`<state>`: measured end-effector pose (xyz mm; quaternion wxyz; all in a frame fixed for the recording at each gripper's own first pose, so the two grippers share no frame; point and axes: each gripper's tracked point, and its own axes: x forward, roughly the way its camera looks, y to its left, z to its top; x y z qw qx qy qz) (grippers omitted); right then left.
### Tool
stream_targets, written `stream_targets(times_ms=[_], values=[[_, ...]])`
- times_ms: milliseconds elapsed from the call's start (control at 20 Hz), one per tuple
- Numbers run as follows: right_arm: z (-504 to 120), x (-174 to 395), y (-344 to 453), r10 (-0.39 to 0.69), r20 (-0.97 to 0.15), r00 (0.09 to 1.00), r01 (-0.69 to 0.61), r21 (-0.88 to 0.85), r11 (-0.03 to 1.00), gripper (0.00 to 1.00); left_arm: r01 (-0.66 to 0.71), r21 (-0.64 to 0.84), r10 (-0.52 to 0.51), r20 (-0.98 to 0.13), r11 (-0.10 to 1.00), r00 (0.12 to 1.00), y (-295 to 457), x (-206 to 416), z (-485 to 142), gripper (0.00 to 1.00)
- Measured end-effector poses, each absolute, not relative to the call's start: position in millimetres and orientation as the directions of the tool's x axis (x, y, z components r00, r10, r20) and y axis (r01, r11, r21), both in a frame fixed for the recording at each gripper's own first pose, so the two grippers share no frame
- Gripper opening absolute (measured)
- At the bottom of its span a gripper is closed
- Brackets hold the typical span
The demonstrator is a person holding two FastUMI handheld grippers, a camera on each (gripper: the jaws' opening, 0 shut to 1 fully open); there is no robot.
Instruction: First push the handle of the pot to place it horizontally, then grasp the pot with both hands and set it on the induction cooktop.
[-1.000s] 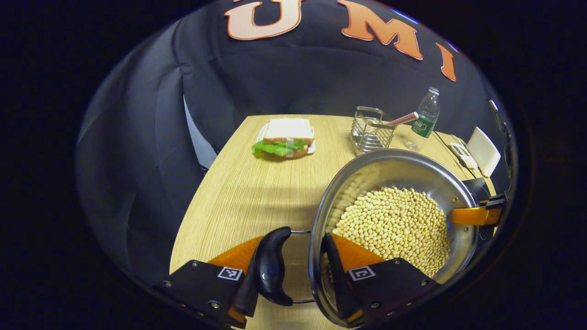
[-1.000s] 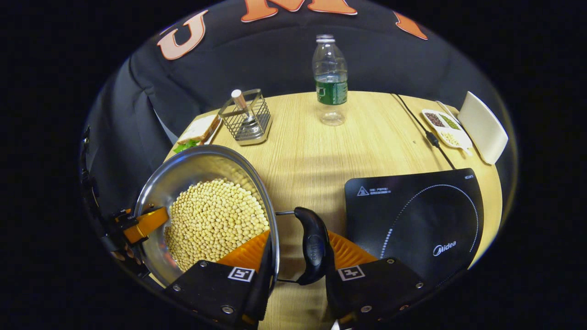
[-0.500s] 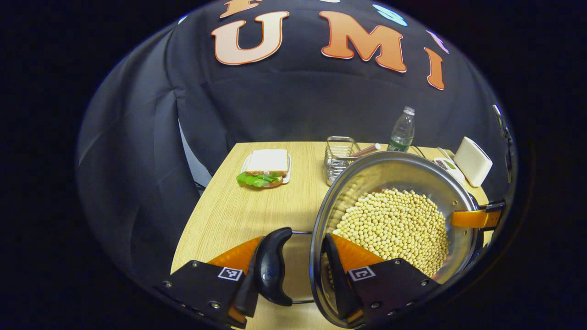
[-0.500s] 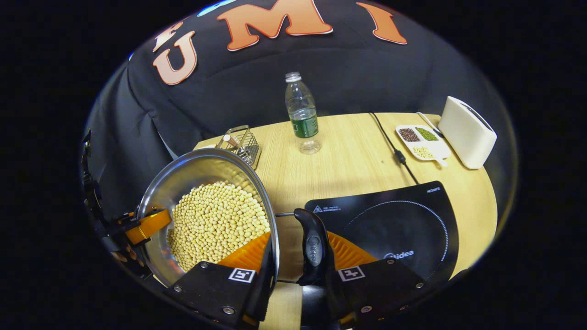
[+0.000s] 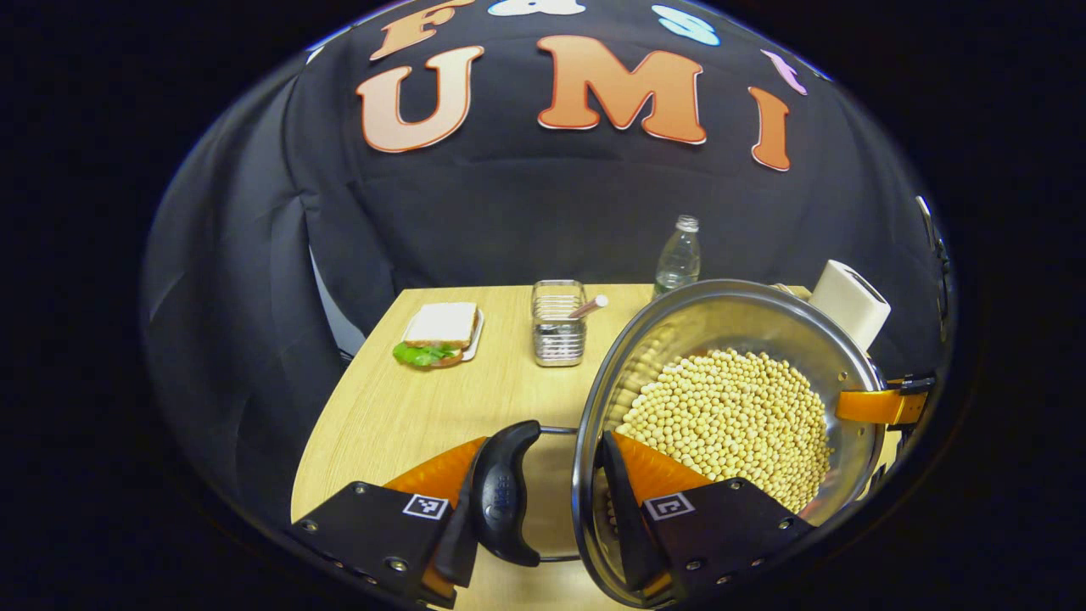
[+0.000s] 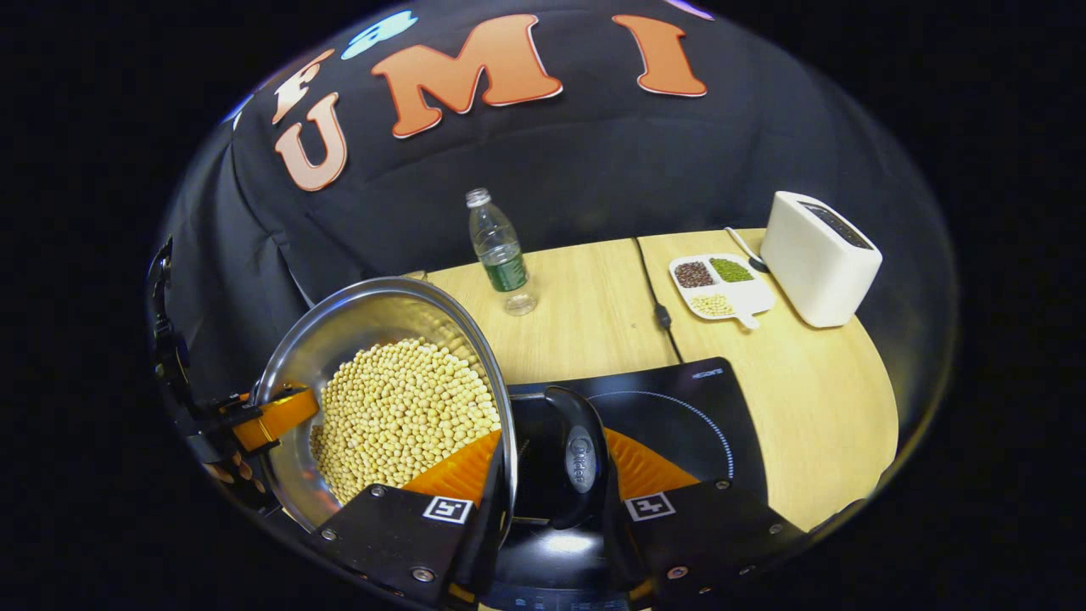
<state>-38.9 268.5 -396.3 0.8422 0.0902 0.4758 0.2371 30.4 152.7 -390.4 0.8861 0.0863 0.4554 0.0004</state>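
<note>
A steel pot (image 5: pixel 730 318) full of pale yellow beans (image 5: pixel 730 416) hangs above the table, held from both sides. My left gripper (image 5: pixel 547 484) is shut across the pot's side, one orange finger (image 5: pixel 437 471) outside the black loop handle (image 5: pixel 501 492) and the other inside the rim. In the right gripper view, my right gripper (image 6: pixel 547 475) is shut the same way on the opposite black handle (image 6: pixel 577 458), with the pot (image 6: pixel 356 322) at its left. The black induction cooktop (image 6: pixel 679 416) lies just below and ahead of this handle. Each gripper's orange finger shows at the pot's far rim in the other's view.
On the wooden table (image 5: pixel 399 416) stand a sandwich on a plate (image 5: pixel 437 335), a wire basket (image 5: pixel 558 335) and a water bottle (image 6: pixel 501 255). A white box-shaped appliance (image 6: pixel 819 255), a divided dish of beans (image 6: pixel 721 284) and the cooktop's cable (image 6: pixel 653 288) lie at the back right.
Both grippers have carried the pot up and to the right. The cooktop has slid from the right side to under the right handle, and the table items look farther away.
</note>
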Motion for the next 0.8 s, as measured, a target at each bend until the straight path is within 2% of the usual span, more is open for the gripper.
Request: stream_targets(times_ms=[50,100,150,800], values=[[-393,-39,262,0.484,-0.756,0.441,-0.308,0.379,0.873,0.51,0.084,0.154,0.076,-0.805,0.984,0.588,144,33,-389,0.68],[-390,-40,255,0.482,-0.754,0.446,-0.306,0.377,0.874,0.46,0.089,0.153,0.071,-0.803,0.984,0.591,136,33,-390,0.68],[-388,-40,251,0.480,-0.753,0.451,-0.300,0.378,0.876,0.51,0.092,0.151,0.068,-0.804,0.984,0.591,128,34,-391,0.68],[-374,-31,174,0.463,-0.749,0.474,-0.258,0.384,0.886,0.51,0.141,0.144,0.032,-0.801,0.980,0.597,40,53,-409,0.68]])
